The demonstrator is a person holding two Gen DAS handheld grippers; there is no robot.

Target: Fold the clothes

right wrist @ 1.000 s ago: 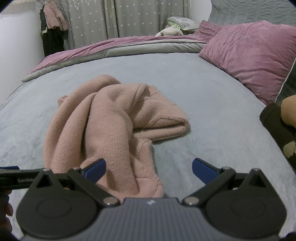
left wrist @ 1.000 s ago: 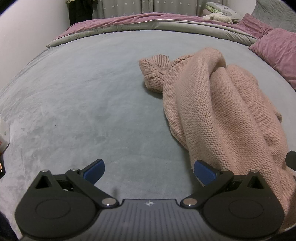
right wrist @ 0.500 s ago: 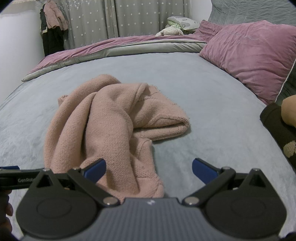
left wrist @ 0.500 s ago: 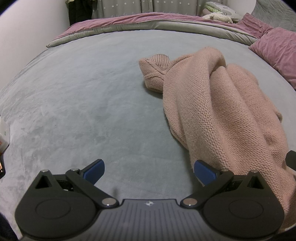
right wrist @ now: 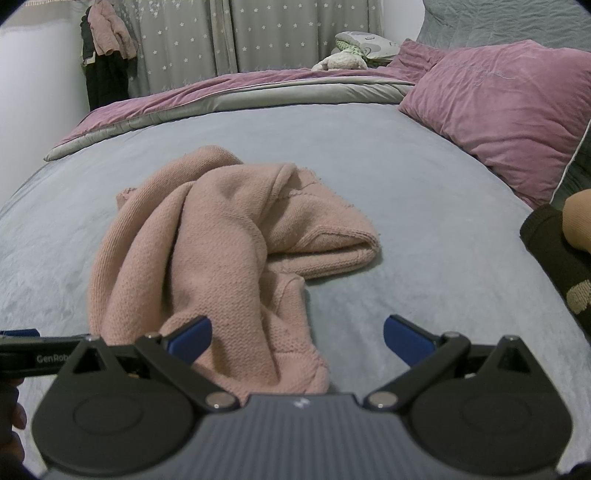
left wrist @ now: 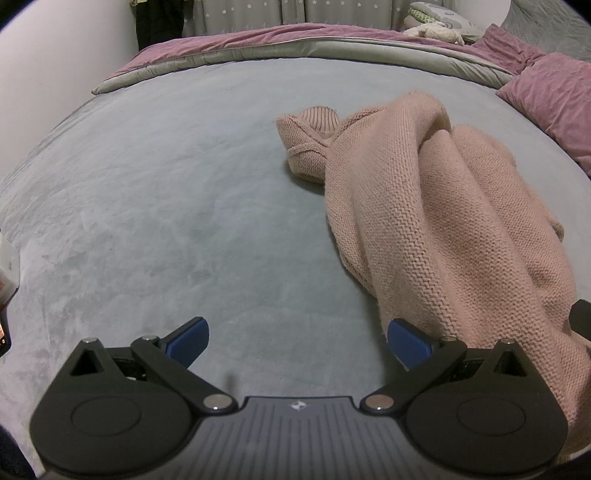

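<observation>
Left gripper [left wrist: 297,341]: jaws wide apart, nothing between them, blue pads [left wrist: 186,339] over bare grey bedspread [left wrist: 147,206]. Right-hand pad just at the near edge of the sweater [left wrist: 443,229], contact hard to judge. Beyond, the pink knit sweater in a rumpled heap on the right half of that view, a ribbed cuff end [left wrist: 314,122] poking out toward the far left of the heap.

Right gripper [right wrist: 297,338]: jaws likewise spread, gripping nothing. Left-hand pad [right wrist: 190,338] in front of the sweater's [right wrist: 207,240] near folds, right-hand pad over plain bedspread [right wrist: 443,221]. Sweater bunched lengthwise straight ahead, one folded part lying out to the right, near hem reaching down to the gripper body. Black bar of the left gripper [right wrist: 40,354] at the left edge, a bit of hand below it.

Farther out: purple pillow [right wrist: 509,110] at the right, purple-and-grey duvet [right wrist: 240,92] bunched along the far side of the bed, star-dotted curtains [right wrist: 258,33] behind, clothes hanging [right wrist: 107,48] at the left wall. Dark sleeve [right wrist: 557,254] at the right edge.
</observation>
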